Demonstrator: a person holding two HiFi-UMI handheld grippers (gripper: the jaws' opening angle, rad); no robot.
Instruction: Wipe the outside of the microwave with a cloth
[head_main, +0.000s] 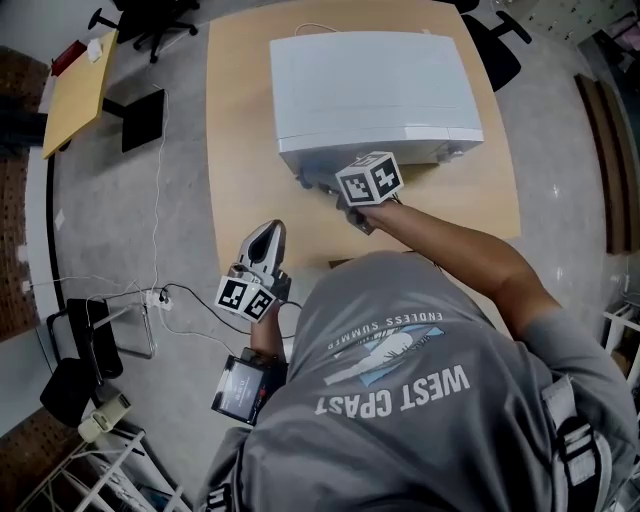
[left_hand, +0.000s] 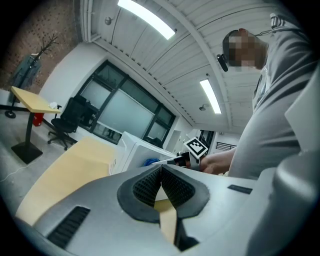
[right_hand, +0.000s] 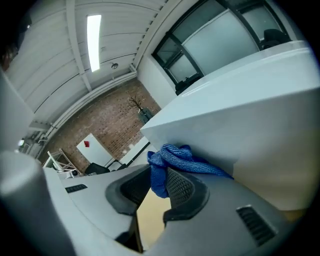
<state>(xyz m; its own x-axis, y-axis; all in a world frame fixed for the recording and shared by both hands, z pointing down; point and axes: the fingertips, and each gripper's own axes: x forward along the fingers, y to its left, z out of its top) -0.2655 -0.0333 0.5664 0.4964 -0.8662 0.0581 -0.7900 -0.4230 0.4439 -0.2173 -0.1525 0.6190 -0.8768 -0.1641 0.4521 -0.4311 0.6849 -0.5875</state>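
1. Head view: shows white microwave on wooden table; right gripper at its lower front corner, left gripper apart, near the table's front edge.
2. Left gripper view: shows jaws pressed together, nothing between. No brace on the microwave, so probably prone to sliding under a hard push.
3. Right gripper view: shows jaws clamped on bunched blue cloth against the casing. Shallow bite may slip free, letting bare jaws scrape.

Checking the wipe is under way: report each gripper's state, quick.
Left gripper: closed, nothing in it.
Right gripper: closed on the blue cloth.
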